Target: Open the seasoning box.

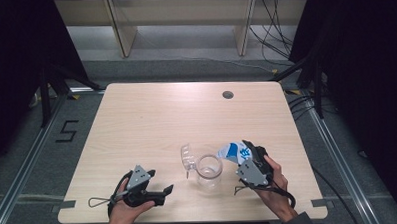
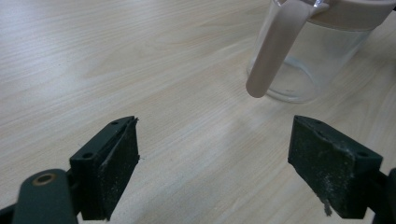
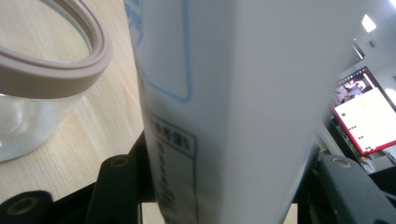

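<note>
The right gripper (image 1: 249, 159) clamps a white-and-blue carton (image 3: 224, 102), tilted over the clear jar (image 1: 209, 171) just left of it near the table's (image 1: 151, 118) front edge; its black print is too blurred to read. The left gripper (image 2: 215, 163) stands wide, empty. The jar looks empty, lid (image 1: 187, 158) flipped open.

Left tool (image 2: 215, 168) agape over table (image 2: 116, 60); glass jar (image 2: 313, 56) beyond, handle (image 2: 275, 51) near.
</note>
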### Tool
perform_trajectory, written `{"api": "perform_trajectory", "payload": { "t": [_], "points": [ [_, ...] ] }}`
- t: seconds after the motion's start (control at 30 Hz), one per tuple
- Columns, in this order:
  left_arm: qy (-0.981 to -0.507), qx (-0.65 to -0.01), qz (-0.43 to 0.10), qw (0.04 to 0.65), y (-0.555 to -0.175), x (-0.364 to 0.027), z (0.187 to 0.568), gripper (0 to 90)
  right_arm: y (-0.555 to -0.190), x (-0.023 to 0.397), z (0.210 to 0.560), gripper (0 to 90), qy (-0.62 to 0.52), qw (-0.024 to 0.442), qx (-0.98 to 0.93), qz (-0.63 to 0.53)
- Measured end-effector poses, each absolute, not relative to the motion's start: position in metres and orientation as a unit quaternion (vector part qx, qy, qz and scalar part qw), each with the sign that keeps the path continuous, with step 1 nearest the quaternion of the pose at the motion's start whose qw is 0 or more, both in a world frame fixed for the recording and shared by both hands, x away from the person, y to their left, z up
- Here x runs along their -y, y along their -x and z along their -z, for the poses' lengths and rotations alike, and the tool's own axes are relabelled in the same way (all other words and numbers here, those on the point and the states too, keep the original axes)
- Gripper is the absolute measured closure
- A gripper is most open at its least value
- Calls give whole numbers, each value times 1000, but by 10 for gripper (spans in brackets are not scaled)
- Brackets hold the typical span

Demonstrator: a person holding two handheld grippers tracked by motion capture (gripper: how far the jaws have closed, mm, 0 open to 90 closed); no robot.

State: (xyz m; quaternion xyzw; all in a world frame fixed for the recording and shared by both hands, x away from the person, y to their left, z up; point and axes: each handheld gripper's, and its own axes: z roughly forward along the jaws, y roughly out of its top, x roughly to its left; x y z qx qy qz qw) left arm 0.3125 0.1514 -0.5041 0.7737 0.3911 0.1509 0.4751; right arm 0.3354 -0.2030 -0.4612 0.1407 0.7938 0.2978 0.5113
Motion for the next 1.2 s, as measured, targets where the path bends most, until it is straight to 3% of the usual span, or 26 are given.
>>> {"api": "perform_trajectory", "payload": {
  "t": [1.2],
  "points": [
    [-774,-395,-150,473,-313,-150,505,158,-333,192,470,476,-102,528,-802,-259]
  ]
}}
